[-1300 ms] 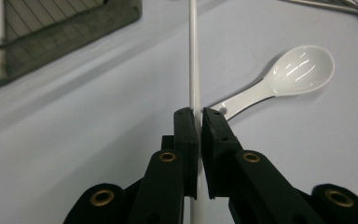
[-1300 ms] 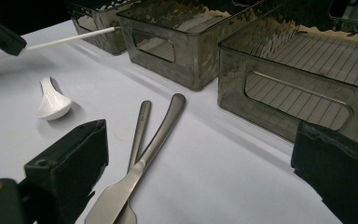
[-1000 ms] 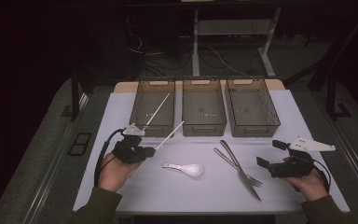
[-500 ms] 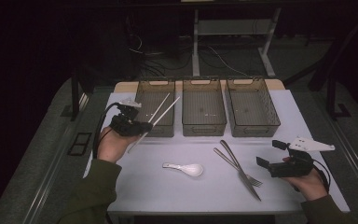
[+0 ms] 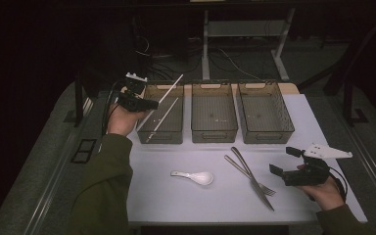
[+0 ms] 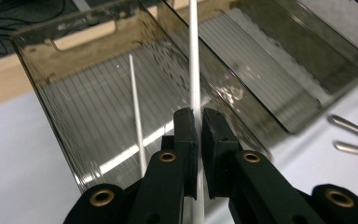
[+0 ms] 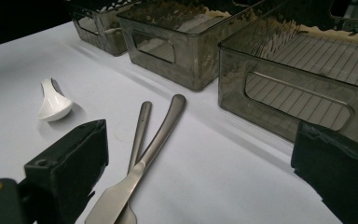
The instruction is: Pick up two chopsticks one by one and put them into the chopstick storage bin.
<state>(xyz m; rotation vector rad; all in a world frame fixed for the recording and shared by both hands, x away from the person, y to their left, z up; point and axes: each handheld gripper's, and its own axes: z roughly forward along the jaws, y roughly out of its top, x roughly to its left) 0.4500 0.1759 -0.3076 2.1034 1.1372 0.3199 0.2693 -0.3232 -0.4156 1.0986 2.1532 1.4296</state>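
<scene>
My left gripper (image 5: 149,104) is shut on a white chopstick (image 5: 169,89) and holds it slanting over the left smoky bin (image 5: 160,137). Between the black pads in the left gripper view stands that chopstick (image 6: 194,65). A second chopstick (image 6: 135,107) runs alongside it and passes under the left jaw. In the high view this second one (image 5: 164,117) slants down into the bin. My right gripper (image 5: 284,161) rests open at the table's right front, nothing between its jaws. A knife (image 5: 252,179) and fork (image 5: 245,171) lie just left of it, and a white spoon (image 5: 196,176) farther left.
Three smoky bins stand in a row at the back: the middle bin (image 5: 214,134) and the right bin (image 5: 269,137) hold nothing I can see. The white mat (image 5: 186,205) covers the table. In the right gripper view the knife (image 7: 158,135) and spoon (image 7: 53,103) lie ahead.
My left hand has carried the chopsticks up and away from the table's front to the far left, over the left bin. The right hand has stayed put.
</scene>
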